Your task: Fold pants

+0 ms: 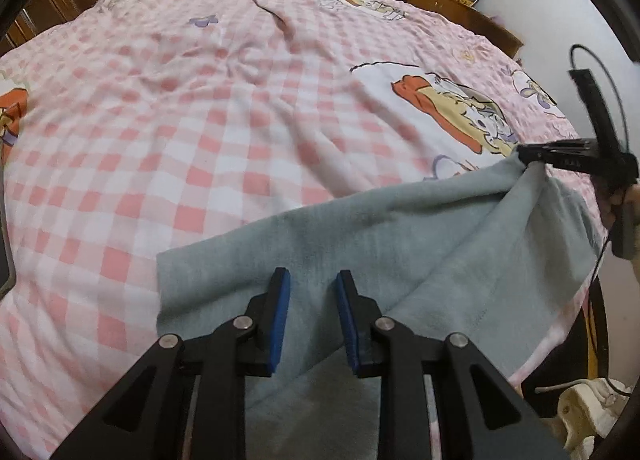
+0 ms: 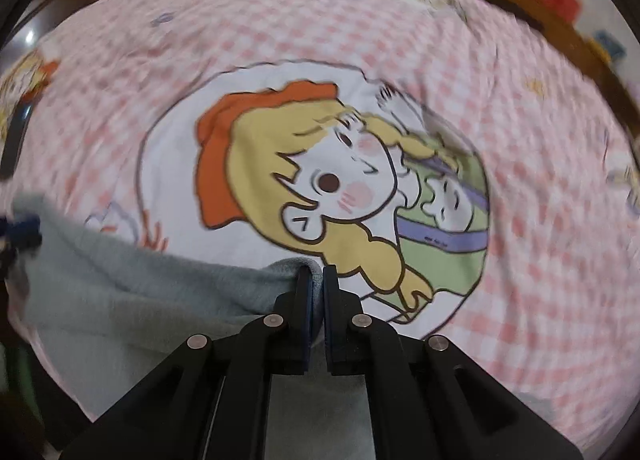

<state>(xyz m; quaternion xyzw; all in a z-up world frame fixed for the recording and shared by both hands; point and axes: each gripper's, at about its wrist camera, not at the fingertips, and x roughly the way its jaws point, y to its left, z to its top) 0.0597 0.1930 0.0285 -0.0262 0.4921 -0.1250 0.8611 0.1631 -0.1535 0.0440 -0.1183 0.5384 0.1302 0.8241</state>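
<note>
- Pants, grey-blue fleece, lie across the near right part of the bed, on its pink checked cover.
- Right tool is clenched on a bunched edge of the fabric, lifting it slightly.
- Left tool hangs over the cloth, blue pads apart, grasping nothing.

Grey-blue fleece pants, spread on bed, one edge lifted

Grey pants on pink-checked bed
</note>
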